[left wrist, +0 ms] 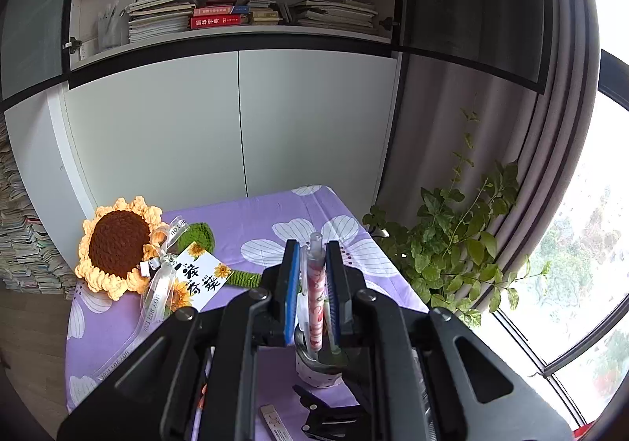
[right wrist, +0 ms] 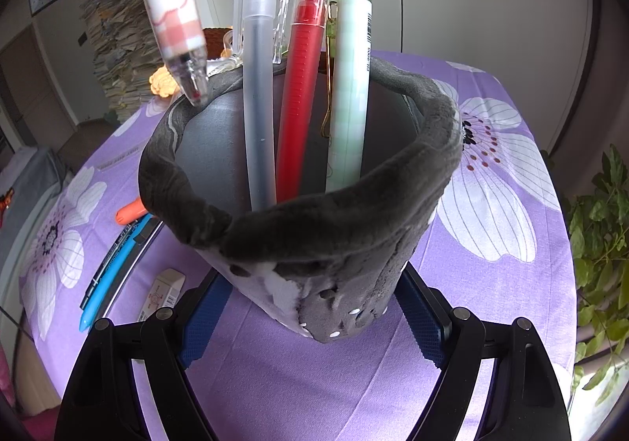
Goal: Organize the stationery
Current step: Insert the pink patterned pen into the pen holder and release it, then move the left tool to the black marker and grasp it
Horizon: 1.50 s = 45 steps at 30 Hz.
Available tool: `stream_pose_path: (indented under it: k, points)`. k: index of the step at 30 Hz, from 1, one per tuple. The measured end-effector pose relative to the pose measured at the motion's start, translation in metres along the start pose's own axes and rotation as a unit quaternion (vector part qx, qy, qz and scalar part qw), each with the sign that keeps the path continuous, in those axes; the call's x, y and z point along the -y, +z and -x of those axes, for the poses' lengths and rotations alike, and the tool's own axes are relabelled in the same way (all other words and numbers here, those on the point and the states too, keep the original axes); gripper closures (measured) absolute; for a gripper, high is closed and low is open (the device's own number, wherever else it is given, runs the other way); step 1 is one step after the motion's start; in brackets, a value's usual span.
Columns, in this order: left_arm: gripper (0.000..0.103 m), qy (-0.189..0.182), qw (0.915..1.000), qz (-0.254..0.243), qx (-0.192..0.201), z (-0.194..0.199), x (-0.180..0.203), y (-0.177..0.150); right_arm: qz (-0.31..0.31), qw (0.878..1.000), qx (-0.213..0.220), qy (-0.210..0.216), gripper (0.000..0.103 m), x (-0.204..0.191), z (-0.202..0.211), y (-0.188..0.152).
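My left gripper is shut on a pink patterned pen and holds it upright over the grey plush pen holder. In the right wrist view the pink pen hangs tip down just above the holder's far left rim. The holder has a frosted grey pen, a red pen and a pale green pen in it. My right gripper grips the holder's base with both blue pads against its sides.
On the purple flowered tablecloth left of the holder lie a blue pen, an orange pen and an eraser. A crochet sunflower with a card lies at the table's far left. A black clip lies near. A plant stands right.
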<state>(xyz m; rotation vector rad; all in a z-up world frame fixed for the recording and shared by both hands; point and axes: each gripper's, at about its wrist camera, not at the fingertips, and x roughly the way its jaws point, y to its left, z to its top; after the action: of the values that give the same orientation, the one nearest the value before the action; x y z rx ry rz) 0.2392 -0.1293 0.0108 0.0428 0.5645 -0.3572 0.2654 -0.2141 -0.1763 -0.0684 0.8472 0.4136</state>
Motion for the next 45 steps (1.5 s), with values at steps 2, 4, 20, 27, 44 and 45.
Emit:
stream_pose_path:
  k: [2,4,20,27,44,45]
  points:
    - [0.092,0.002,0.9999,0.000,-0.017,-0.011,-0.001,-0.006,0.000,1.000,0.000,0.000,0.018,0.000,0.000,0.000]
    - [0.092,0.000,0.9994,0.002,-0.035,-0.022,-0.003,-0.011,0.000,1.000,0.000,0.000,0.018,0.000,0.000,0.000]
    - [0.091,-0.002,0.9957,0.009,-0.092,-0.052,-0.006,-0.039,0.000,1.000,0.000,0.000,0.018,0.000,0.000,0.000]
    - [0.091,-0.005,0.9947,0.015,-0.102,-0.051,-0.010,-0.042,0.003,1.000,-0.001,-0.001,0.017,-0.006,-0.002,-0.001]
    - [0.079,0.120,0.9747,0.096,-0.162,-0.040,-0.108,-0.101,0.003,1.000,-0.002,0.001,0.015,-0.010,-0.002,-0.002]
    - [0.079,0.125,0.9718,0.103,-0.171,-0.044,-0.114,-0.107,0.003,1.000,-0.002,0.001,0.015,-0.010,-0.002,-0.002]
